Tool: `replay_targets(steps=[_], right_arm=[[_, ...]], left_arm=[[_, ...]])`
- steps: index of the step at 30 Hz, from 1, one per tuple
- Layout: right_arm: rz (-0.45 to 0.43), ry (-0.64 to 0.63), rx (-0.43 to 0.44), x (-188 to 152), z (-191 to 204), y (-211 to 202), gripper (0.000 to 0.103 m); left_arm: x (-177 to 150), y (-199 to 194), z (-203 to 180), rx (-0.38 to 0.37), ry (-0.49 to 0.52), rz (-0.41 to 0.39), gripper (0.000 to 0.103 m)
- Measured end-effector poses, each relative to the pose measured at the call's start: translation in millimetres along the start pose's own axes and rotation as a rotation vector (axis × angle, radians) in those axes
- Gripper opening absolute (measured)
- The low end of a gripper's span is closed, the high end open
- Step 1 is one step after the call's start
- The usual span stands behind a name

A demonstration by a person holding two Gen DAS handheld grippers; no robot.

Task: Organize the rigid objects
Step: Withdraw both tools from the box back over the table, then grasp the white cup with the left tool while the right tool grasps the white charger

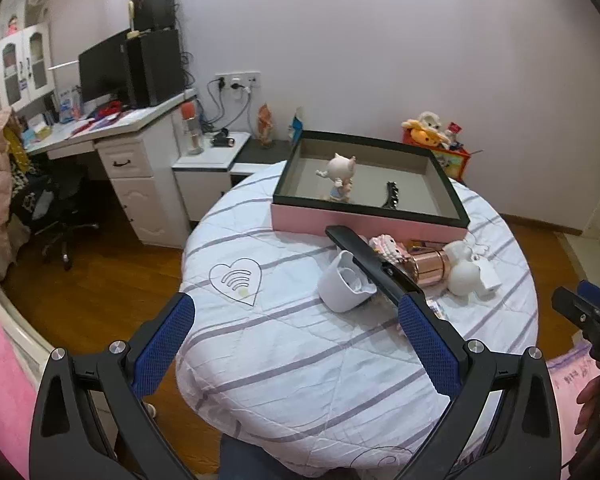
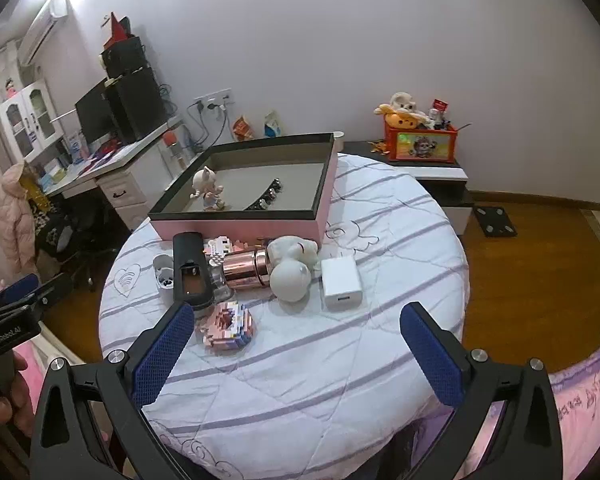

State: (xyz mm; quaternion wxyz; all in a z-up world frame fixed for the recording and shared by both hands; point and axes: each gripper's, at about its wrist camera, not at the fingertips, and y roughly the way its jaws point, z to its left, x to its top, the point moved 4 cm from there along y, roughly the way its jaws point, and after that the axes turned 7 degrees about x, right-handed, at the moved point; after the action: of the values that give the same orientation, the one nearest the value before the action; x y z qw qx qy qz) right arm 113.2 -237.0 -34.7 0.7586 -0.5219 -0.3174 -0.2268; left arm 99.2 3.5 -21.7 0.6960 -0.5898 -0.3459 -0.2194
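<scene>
Both grippers hang released above the near edge of the round table (image 2: 380, 360), the left gripper (image 1: 296, 324) and the right gripper (image 2: 296, 328) holding nothing. The pink box (image 2: 240, 230) stands at the far side, with a small figurine (image 2: 209, 192) inside. Near its front wall lie a black remote (image 2: 190, 270), a copper cylinder (image 2: 248, 269) and a white charger (image 2: 341, 283).

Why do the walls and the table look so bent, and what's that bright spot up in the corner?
Both wrist views use fisheye lenses, so straight edges bow and dark corners frame each picture. In the right wrist view, glare whitens the top-left above the air conditioner. The left wrist view is evenly lit; the pink box stays sharp.
</scene>
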Motion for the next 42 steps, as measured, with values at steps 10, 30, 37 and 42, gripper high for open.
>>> replay_targets(steps=[10,30,37,42], right_arm=[[0.029,0.029,-0.102,-13.2,2.6,3.0,0.103],[0.119,0.025,-0.151,-6.9,-20.0,42.6,0.103],[0.166,0.045,-0.177,-12.0,-36.1,63.8,0.103],[0.202,0.049,-0.198,-15.1,-46.8,81.2,0.103]], left_arm=[[-13.6,25.4,1.4,-0.085,0.060,0.051,0.103],[-26.8,88.1,-18.7,-0.111,0.138,0.139,0.103],[-28.1,115.3,-33.8,-0.137,0.176,0.148,0.103],[-23.7,136.7,-42.2,-0.132,0.209,0.145,0.103]])
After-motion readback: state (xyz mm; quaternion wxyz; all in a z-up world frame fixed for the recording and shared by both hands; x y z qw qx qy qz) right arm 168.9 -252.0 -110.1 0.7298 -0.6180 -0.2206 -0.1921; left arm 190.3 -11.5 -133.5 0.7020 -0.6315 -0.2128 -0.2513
